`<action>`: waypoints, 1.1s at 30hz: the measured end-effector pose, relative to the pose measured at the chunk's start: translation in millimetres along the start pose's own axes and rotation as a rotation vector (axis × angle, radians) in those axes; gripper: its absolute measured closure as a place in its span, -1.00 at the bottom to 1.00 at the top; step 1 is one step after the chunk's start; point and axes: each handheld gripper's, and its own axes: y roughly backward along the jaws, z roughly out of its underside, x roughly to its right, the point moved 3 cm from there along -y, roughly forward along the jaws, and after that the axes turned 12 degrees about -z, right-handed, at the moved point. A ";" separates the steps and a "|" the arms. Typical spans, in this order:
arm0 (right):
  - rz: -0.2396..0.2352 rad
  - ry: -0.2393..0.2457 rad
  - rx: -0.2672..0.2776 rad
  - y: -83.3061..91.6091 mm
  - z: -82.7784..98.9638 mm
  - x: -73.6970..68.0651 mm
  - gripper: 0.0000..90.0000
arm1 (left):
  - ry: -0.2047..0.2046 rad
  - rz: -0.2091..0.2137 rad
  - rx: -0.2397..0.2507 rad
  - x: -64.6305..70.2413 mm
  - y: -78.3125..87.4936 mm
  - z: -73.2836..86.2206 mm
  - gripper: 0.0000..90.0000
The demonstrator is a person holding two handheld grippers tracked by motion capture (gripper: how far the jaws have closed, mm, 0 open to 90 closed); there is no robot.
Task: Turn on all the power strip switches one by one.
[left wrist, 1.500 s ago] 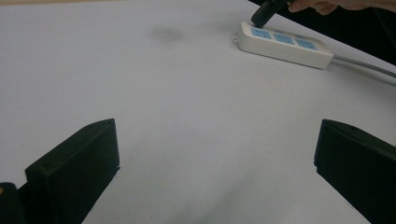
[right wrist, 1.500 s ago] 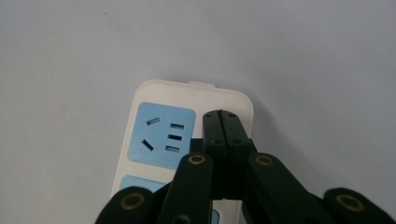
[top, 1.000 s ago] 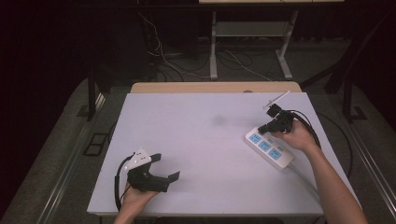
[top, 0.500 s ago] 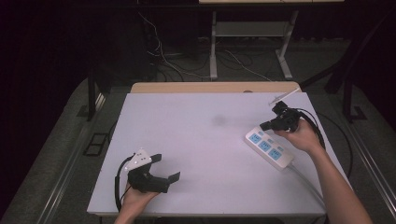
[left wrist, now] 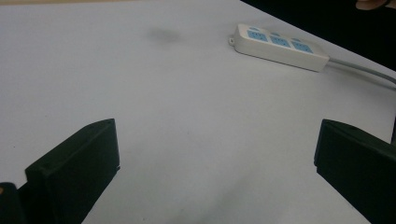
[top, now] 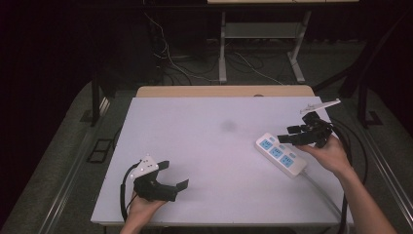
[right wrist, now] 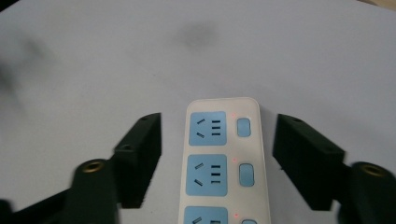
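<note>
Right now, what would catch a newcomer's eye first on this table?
The white power strip with blue sockets, lying at the table's right side with small red lights lit beside its switches. The right gripper hovers over its far end, its jaws just opened and astride it without touching. The left gripper rests open near the front left edge.

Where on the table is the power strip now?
In the high view, the power strip lies on the table's right side, just below the right tool.
</note>
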 end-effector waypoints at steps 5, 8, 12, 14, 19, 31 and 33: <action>0.046 -0.019 0.071 6.6 16.1 -16.2 -0.99 | 0.002 -0.002 -0.001 -0.5 -0.2 0.2 -1.00; 0.030 -0.031 0.095 9.1 28.2 -24.9 -0.99 | 0.001 -0.001 0.000 -0.1 -0.1 0.1 -1.00; 0.015 -0.041 0.138 13.7 39.3 -32.9 -0.99 | 0.006 -0.003 0.003 -0.1 0.3 0.2 -1.00; 0.014 -0.036 0.161 16.2 45.9 -38.4 -0.99 | 0.007 -0.006 0.002 -0.6 0.3 0.2 -1.00; 0.007 -0.032 0.202 18.1 58.8 -48.6 -0.99 | 0.009 -0.006 0.000 -1.0 -0.1 0.3 -1.00; -0.024 -0.031 0.266 -0.6 101.2 -66.9 -0.99 | 0.008 -0.004 -0.002 -0.9 0.3 0.6 -1.00; -0.026 -0.035 0.269 -4.0 105.3 -67.3 -0.99 | 0.008 -0.003 -0.002 -1.3 0.4 0.6 -1.00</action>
